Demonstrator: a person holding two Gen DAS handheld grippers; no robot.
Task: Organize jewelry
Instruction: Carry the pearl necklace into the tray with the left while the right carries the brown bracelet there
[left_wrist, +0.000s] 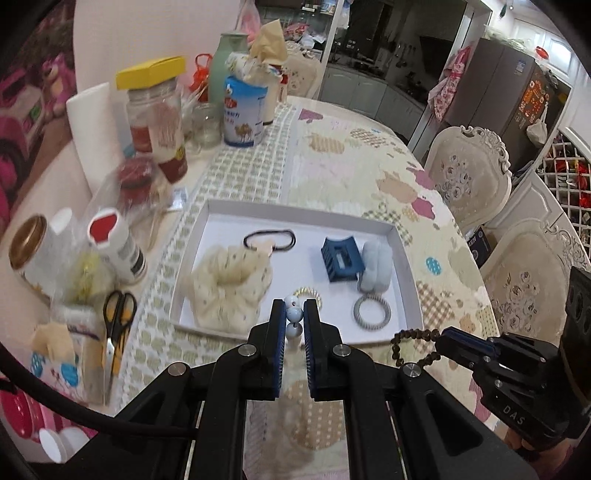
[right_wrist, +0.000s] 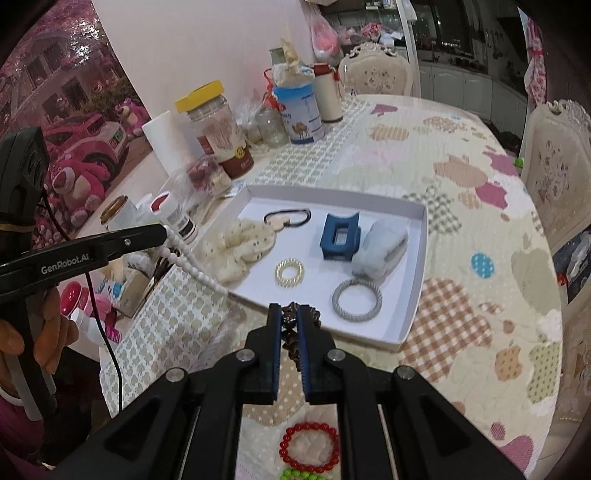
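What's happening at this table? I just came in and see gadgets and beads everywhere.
A person is sorting jewelry with a handheld gripper in each hand. The left gripper is shut on a string of white beads; the right gripper is shut on a brown bead bracelet. Both are held up near the front of a white tray holding scrunchies, hair ties and a blue claw clip. A red bead bracelet lies on the tablecloth.

Left claw (left_wrist: 294, 317), right claw (right_wrist: 289, 319) clamped
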